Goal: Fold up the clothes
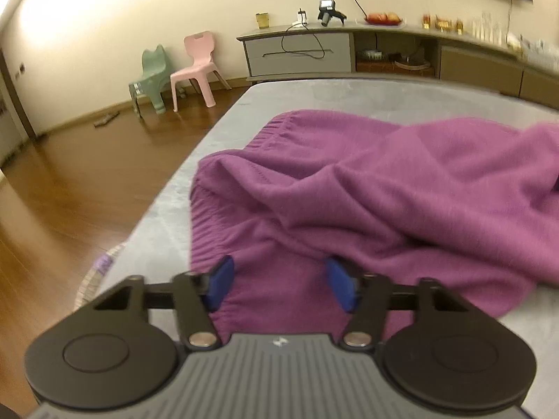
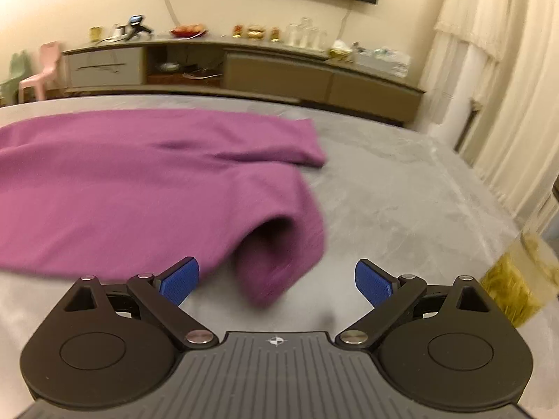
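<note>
right wrist: fruit plate [image 2: 187,31] on cabinet [image 2: 244,70] behind purple trousers [image 2: 139,188].

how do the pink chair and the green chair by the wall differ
The pink chair is taller, with a slim back and a handle slot; the green chair is lower, with an ear-shaped top. Pink stands nearer the cabinet, green further left. Both are small plastic chairs on the wood floor.
</note>
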